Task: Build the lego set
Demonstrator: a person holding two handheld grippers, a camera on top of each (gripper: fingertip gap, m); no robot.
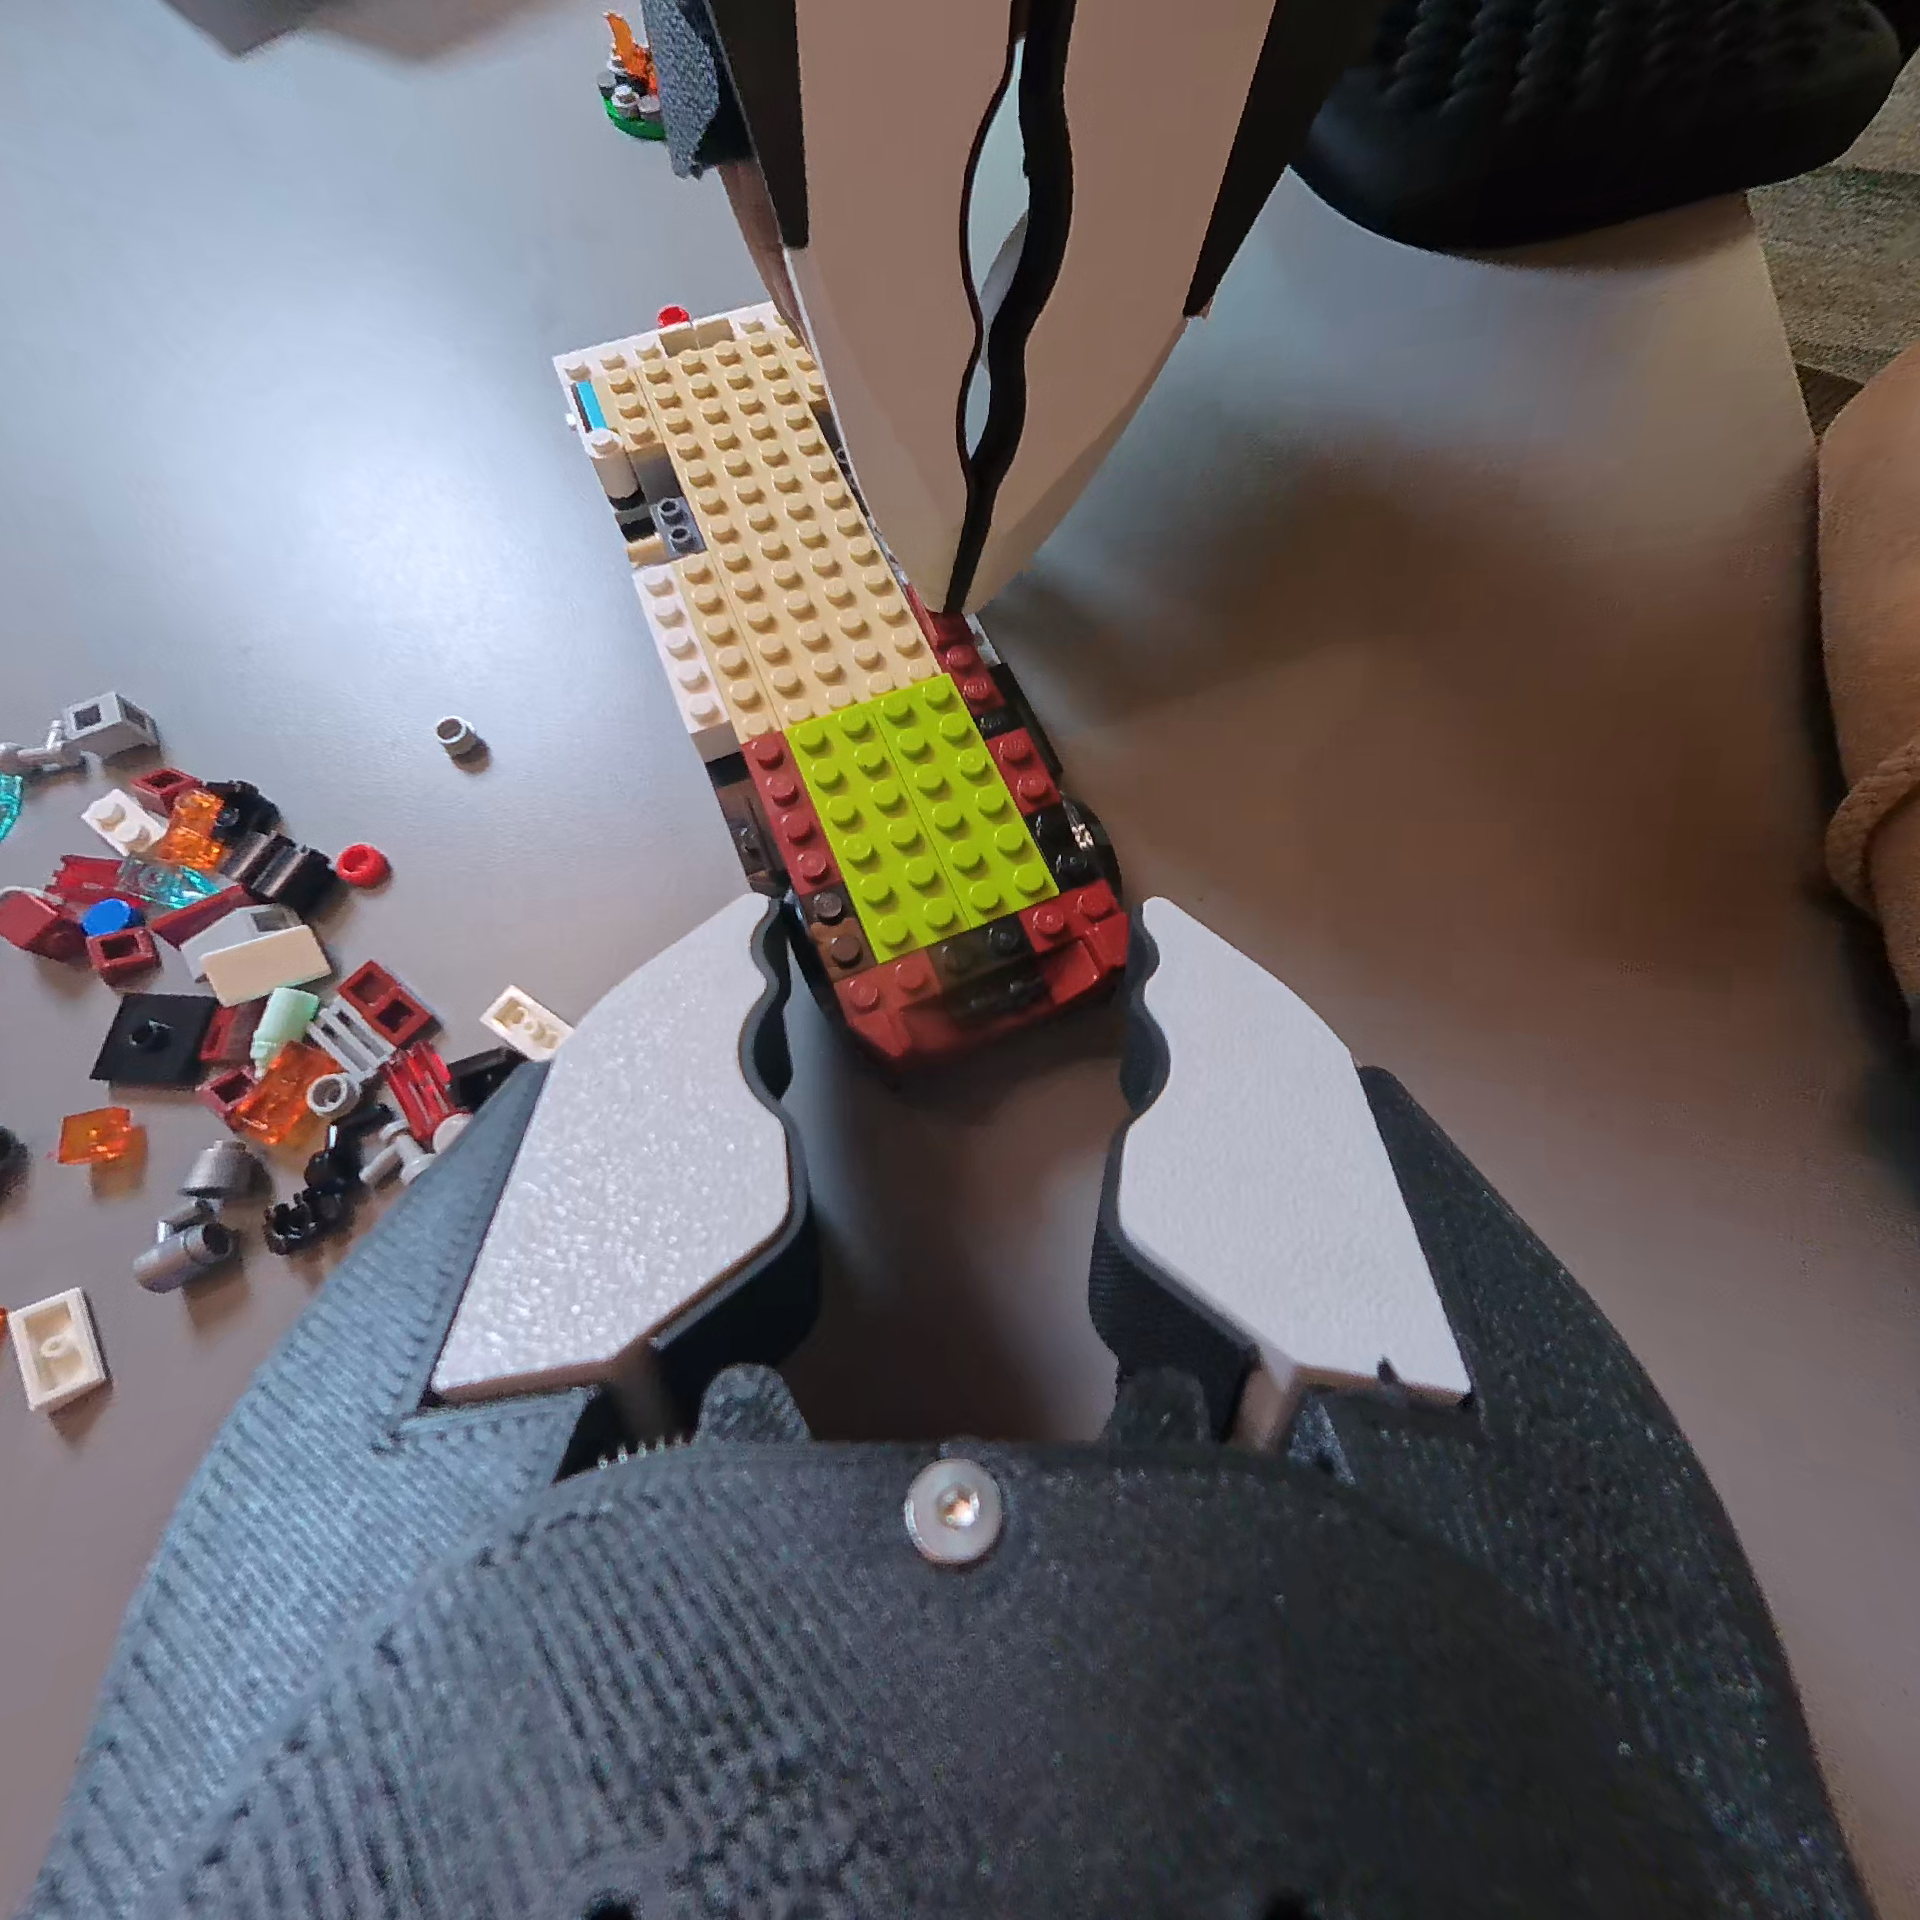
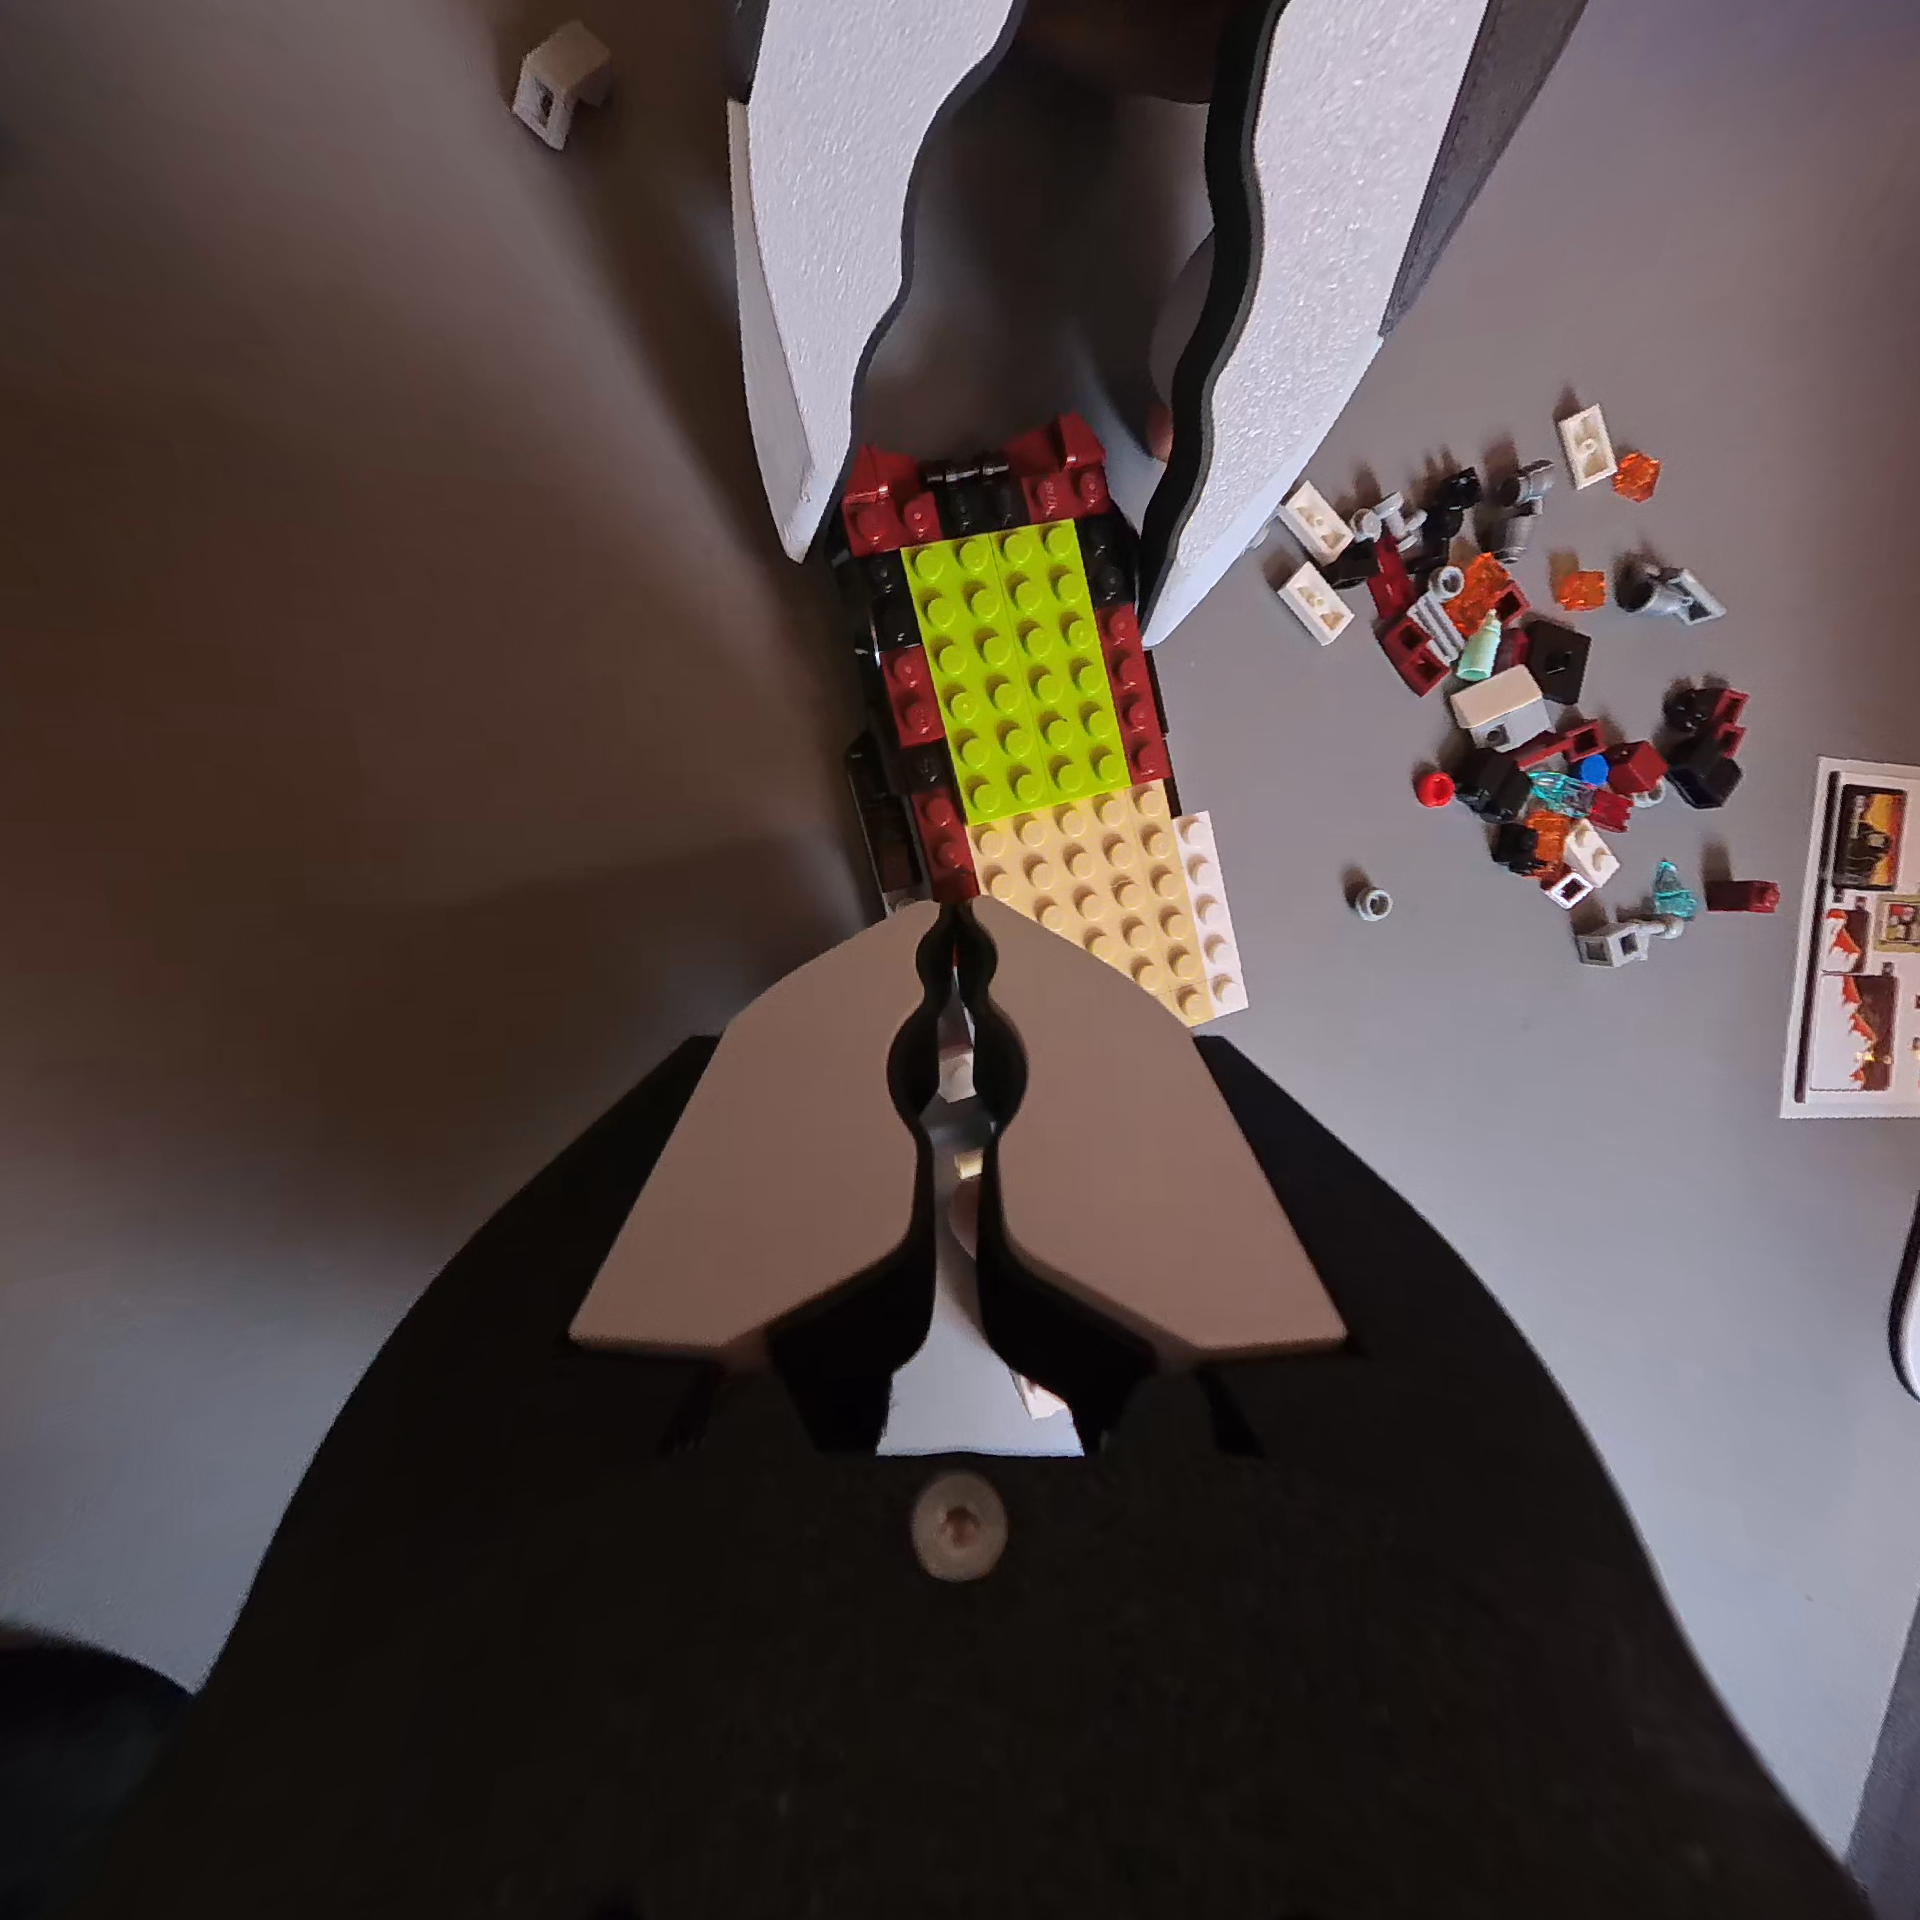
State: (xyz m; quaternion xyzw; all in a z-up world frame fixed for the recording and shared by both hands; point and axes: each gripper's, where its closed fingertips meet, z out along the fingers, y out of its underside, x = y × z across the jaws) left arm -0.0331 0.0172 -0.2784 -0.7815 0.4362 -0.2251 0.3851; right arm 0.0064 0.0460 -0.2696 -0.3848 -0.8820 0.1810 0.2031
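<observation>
- Left gripper (image 1: 956, 977): jaws wide apart, straddling the dark-red nose of the brick model (image 1: 831, 644). In the left wrist view both pads lie right against the model's sides; can't tell if they press on it.
- Brick model lies flat on the grey table (image 1: 312, 468), running straight ahead from the left jaws: dark-red and black nose between the tips, then lime plates (image 1: 914, 810), then tan plates (image 1: 769, 520) w/ a white strip along the left edge.
- Right gripper (image 2: 958, 912): jaws together, tips meeting, nothing visible between them. Tips sit at the model's edge, touching or just over the end of a dark-red strip (image 2: 940, 831) where it meets the tan plates.
- From the right jaws the lime plates are straight ahead, left gripper beyond them at the far end.
- Loose brick pile (image 1: 208, 956) on the table, well left of the left jaws: dark red, black, grey, white, clear orange bits.
- Single small grey round piece (image 1: 455, 734) apart, between pile and model.
- Printed sheet (image 2: 1860, 935) at far right of the right jaws, beyond the pile.
</observation>
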